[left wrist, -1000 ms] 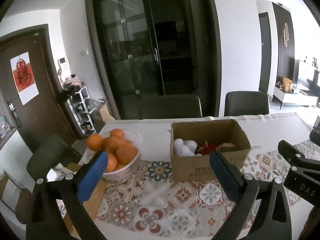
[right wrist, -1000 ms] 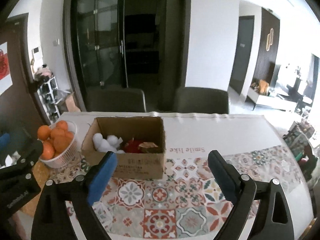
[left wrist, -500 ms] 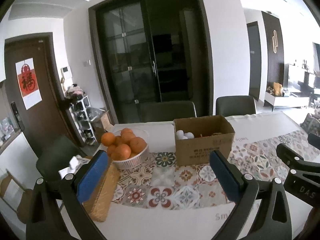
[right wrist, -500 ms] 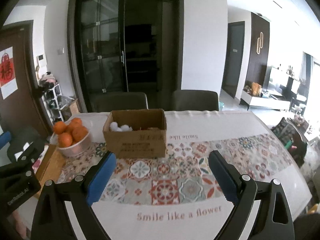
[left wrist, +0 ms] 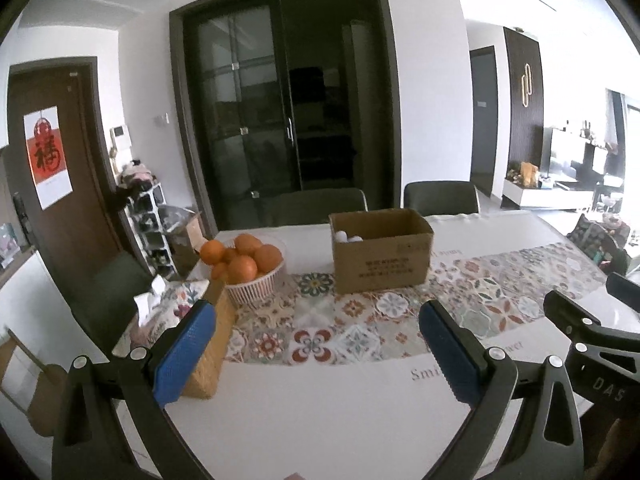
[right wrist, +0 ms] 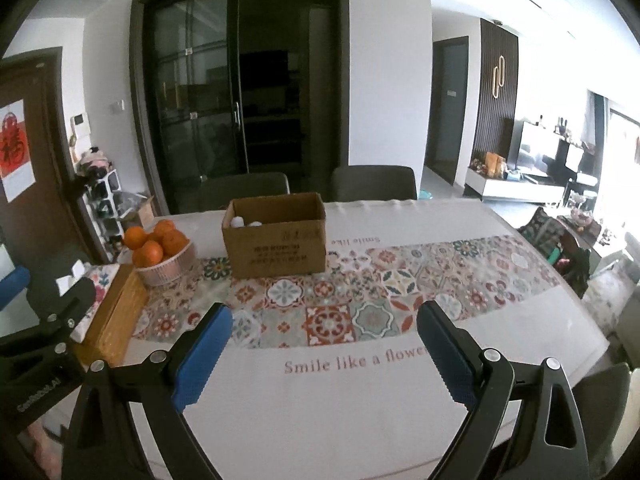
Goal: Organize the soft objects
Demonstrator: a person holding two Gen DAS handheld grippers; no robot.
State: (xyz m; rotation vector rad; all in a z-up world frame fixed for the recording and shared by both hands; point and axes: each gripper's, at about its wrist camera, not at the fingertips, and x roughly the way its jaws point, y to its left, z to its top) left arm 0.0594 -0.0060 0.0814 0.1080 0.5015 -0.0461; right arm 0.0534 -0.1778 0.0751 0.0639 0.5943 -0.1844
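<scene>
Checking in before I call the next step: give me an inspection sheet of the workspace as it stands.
Surface: table under a tile-patterned cloth.
Job's things: open cardboard box, white soft items just showing inside.
Clutter: basket of oranges, wooden box at the left edge.
Grippers: left gripper and right gripper both open, holding nothing, above the near edge.
Cables: nothing seen.
Surroundings: two chairs behind the table, dark glass doors.

Dining room, daylight from the right

White walls (right wrist: 384, 80) frame dark glass sliding doors (right wrist: 240, 100) behind two grey chairs (right wrist: 374, 182) at the far edge of the table (right wrist: 360, 420). On the left, a brown door (left wrist: 52, 168) carries a red paper hanging (left wrist: 46, 156), with a shoe rack (left wrist: 150, 228) beside it. Bright window light (right wrist: 622, 140) washes the living area, where a low white cabinet (right wrist: 516, 190) stands.
</scene>
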